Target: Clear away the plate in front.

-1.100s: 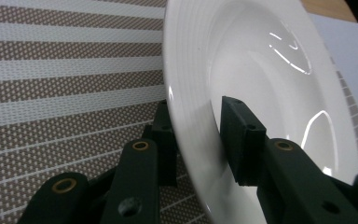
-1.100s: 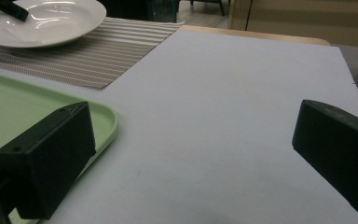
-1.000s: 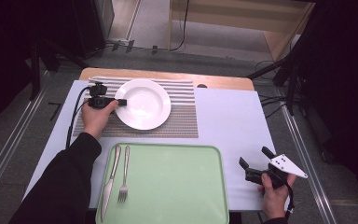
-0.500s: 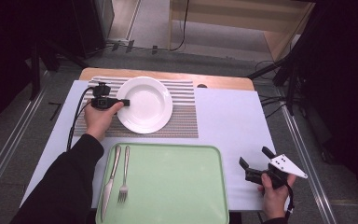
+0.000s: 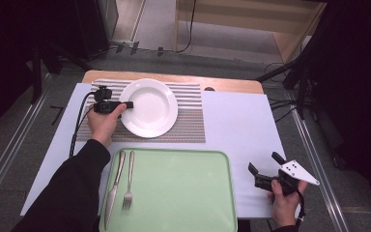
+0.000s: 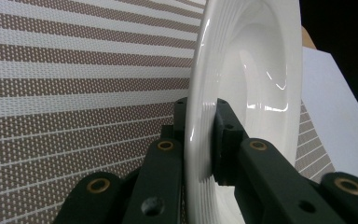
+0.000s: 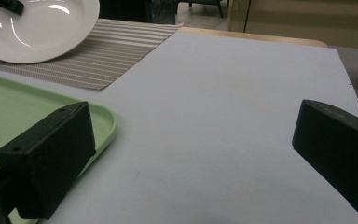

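On the striped placemat (image 5: 188, 128) just beyond the green tray (image 5: 174, 193), the left tongs (image 5: 128, 104) have just closed onto the white plate's (image 5: 149, 107) near-left rim, so lift it level and slowly, while the right tongs (image 5: 263, 169) wait spread beside the tray.

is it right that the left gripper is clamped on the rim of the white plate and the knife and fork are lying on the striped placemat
Not quite. The left gripper is shut on the rim of the white plate, but the knife and fork lie on the green tray, along its left side, not on the striped placemat. The high view shows it.
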A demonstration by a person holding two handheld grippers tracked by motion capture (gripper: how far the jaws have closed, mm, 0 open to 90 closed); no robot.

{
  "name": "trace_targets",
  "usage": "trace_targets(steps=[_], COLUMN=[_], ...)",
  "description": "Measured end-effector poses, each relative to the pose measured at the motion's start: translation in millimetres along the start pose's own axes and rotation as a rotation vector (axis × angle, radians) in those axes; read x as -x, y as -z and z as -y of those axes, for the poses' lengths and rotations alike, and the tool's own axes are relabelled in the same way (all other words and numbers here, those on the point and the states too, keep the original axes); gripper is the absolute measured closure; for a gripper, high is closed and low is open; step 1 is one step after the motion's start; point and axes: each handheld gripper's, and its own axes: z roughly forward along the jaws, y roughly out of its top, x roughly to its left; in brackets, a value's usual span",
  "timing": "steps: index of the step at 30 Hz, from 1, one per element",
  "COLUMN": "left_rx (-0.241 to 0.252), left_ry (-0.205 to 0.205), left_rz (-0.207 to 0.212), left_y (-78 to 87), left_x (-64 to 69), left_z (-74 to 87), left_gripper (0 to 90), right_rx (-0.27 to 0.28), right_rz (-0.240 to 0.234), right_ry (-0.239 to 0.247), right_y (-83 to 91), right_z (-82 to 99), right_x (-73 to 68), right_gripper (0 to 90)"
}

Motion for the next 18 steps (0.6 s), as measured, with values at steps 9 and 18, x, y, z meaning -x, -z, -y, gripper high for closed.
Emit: trace_targets(steps=[9, 18], left_rx=[0.041, 0.046], left_ry=[-0.020, -0.037], left_rz=[0.028, 0.048], left_y=[12.8, 17.7], left_x=[3.8, 9.4], left_z=[-3.4, 0.6], left_gripper=[81.2, 81.3], right_rx=[0.006, 0.009], right_rz=[0.003, 0.003], right_ry=[0.010, 0.013], right_y=[0.3, 0.4], right_z=[0.3, 0.6], right_x=[0.6, 0.6], right_gripper=[0.0, 0.0])
